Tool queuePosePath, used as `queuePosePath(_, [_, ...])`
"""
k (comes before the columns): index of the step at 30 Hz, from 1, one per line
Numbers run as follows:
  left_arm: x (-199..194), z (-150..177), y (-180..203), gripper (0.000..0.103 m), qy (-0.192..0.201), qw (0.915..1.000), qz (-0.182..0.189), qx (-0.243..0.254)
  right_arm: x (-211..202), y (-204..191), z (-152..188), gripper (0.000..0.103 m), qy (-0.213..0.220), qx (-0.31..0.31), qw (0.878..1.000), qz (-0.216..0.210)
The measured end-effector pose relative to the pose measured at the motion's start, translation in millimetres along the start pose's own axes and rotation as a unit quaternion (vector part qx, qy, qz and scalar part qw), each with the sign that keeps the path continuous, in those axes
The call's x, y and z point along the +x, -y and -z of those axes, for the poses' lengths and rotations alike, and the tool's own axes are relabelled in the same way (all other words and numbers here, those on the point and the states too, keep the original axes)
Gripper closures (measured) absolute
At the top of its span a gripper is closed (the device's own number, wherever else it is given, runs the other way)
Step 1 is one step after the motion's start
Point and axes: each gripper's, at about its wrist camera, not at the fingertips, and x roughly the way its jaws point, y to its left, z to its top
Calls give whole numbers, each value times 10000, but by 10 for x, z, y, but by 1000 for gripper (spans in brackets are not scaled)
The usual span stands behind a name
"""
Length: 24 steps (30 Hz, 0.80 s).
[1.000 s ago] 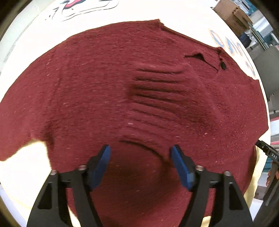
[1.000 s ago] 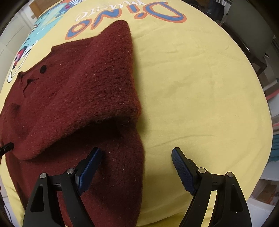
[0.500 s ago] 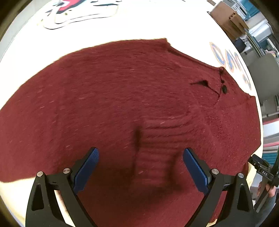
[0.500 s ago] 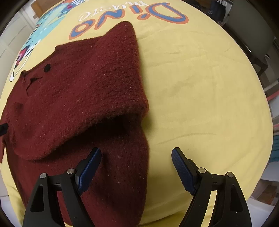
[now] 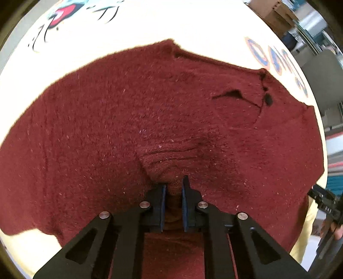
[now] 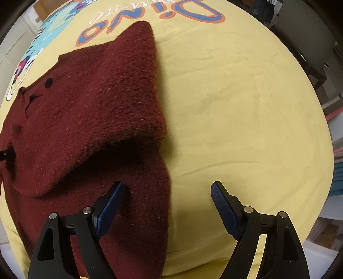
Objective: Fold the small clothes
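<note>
A dark red knitted sweater lies on a yellow printed cloth. My left gripper is shut on the sweater's ribbed sleeve cuff, which lies over the body of the sweater. A black button sits by the neck opening at the upper right. In the right wrist view the sweater has one side folded over itself. My right gripper is open and empty over the sweater's right edge, its left finger above the knit and its right finger above the cloth.
The cloth carries a blue and orange "Dino" print and a cartoon print. Cardboard boxes stand beyond the far edge. A chair stands at the right. The other gripper's tip shows at the right rim.
My left gripper was open above the ribbed cuff; it has moved onto the cuff and closed on it. My right gripper has stayed open, nearly in place.
</note>
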Motion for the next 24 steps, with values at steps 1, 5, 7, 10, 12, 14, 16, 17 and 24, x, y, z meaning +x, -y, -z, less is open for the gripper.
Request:
queuePosePath(1, [-47,-6,16,93,38,10000,-17,81,-3,11,-9,19,4,7,10000,4])
queuePosePath(5, [-344,-76,-12,93,386,9992,18,129,-67,33,-47,19,80,48,10000,2])
queuePosePath(7, [-526,-129,-37,93,612,9981,2,74,-108,51,-83,19,135,80,9999,-18])
queuePosePath(10, [-742,-198,-208,93,898,9959,-125,-45,-193,70,-179,19,232,121,9996,-84])
queuePosePath(12, [-764,-239,-322,93,978,9948,-201,-205,-242,69,-241,19,276,137,9994,-181])
queuePosePath(14, [-691,-288,-433,93,913,9950,-223,-334,-270,77,-276,19,321,146,9991,-242])
queuePosePath(16, [-602,-240,-524,93,752,9958,-262,-443,-276,68,-336,19,369,154,9989,-225])
queuePosePath(17, [-551,-210,-557,93,691,9961,-288,-469,-261,48,-413,19,400,163,9988,-233])
queuePosePath(24, [-296,26,-809,93,424,9962,-301,-695,-28,-108,-863,29,260,277,9966,-735])
